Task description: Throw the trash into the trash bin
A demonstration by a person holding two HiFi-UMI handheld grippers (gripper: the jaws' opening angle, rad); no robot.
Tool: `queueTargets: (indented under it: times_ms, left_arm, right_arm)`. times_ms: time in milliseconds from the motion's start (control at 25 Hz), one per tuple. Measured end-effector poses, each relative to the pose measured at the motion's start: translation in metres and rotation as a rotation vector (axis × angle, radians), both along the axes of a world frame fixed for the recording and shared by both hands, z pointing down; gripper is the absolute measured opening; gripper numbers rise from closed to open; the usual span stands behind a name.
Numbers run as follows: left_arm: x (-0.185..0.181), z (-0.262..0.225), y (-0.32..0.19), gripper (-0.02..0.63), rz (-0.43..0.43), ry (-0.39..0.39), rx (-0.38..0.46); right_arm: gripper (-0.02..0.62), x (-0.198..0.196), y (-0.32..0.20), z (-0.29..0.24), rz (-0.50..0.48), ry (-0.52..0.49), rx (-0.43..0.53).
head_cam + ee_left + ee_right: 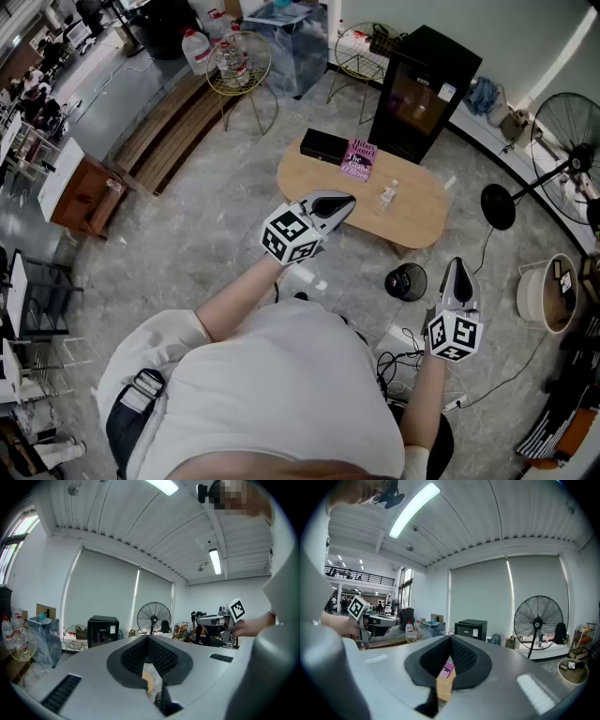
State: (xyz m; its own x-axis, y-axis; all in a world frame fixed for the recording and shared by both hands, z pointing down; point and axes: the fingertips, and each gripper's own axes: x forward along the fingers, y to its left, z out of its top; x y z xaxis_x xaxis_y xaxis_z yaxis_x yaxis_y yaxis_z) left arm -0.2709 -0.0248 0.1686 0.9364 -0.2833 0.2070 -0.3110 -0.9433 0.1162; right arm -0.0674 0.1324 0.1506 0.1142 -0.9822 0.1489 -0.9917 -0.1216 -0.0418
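Beneath me spreads a glossy grey, marble-veined floor [216, 234], and on it stands an oval table [422, 220] of pale smooth wood bearing a flat black box [323, 145], a pink book [358, 159] and a small clear plastic bottle [387, 196], upright. The round black mesh trash bin [405, 281] sits on the floor just beside the table's near edge. My left claw [345, 202], at that edge, and my right claw [458, 267], near the bin, are both pressed tip to tip, empty.

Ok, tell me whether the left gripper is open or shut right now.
Shut. In its own view the left gripper has its jaws meeting at the tips, with nothing held between them.
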Motion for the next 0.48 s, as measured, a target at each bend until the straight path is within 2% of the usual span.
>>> queueTargets:
  times_ms: [480]
  left_arm:
    - [0.0090, -0.0014, 0.0102, 0.006, 0.002, 0.003, 0.001]
  right_arm:
    - [0.011, 0.0082, 0.0074, -0.0042, 0.004, -0.012, 0.021]
